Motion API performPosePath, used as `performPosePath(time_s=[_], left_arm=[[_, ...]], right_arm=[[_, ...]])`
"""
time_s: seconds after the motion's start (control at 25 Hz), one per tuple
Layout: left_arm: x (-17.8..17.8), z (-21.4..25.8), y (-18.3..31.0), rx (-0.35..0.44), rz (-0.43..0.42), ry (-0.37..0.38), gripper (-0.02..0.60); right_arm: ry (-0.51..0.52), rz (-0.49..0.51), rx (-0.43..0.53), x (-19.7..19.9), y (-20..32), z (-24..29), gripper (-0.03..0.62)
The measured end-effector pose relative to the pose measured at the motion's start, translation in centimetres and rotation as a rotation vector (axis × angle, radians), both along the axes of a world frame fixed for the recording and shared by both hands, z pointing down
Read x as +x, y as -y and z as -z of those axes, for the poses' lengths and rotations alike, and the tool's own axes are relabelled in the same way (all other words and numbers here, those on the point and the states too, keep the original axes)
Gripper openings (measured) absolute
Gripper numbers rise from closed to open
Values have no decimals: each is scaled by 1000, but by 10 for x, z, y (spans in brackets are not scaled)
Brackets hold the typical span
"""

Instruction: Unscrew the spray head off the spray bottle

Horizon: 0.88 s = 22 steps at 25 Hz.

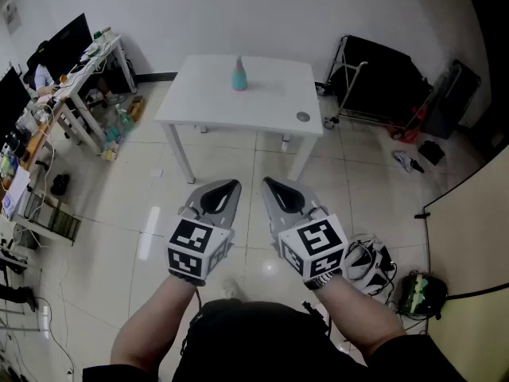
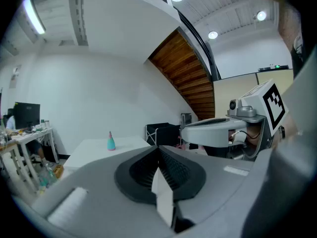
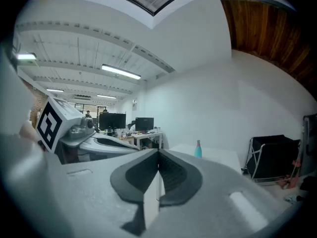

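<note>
Spray bottle [image 1: 239, 75] first: it stands upright and alone toward the far edge of the white table [image 1: 270, 98], teal in the body with a paler spray head [image 1: 238, 60] on top. It looks small and made of plastic, so I'd judge it light and easy to tip or skid on that smooth tabletop. Its rounded body is probably slick and may give a little under a hard squeeze. How full it is I cannot tell from here. One gripper should probably clamp the teal body low down to steady it, the other taking the head at the neck to turn it.

Both grippers are well short of the table, held side by side over the tiled floor [image 1: 159, 181]. The left gripper [image 1: 232, 187] has its jaws pressed together on nothing, and the right gripper [image 1: 270, 185] likewise. Cluttered desks [image 1: 79, 70] stand off to the left.
</note>
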<state>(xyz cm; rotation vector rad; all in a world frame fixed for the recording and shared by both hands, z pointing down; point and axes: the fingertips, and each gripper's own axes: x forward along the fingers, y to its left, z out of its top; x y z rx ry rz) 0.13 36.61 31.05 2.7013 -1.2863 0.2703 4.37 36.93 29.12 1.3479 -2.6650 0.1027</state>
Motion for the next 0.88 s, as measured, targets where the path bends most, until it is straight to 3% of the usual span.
performPosePath(time_s=[0.48,0.88], left_arm=[[-47,1,45,1,-43,-25,12],[-62,-1,70,-1,-60,-50,12]], right_arm=[[-20,-47,-6,-47,45,3,-9],[-38,-63,-17,-63,69,0,-9]])
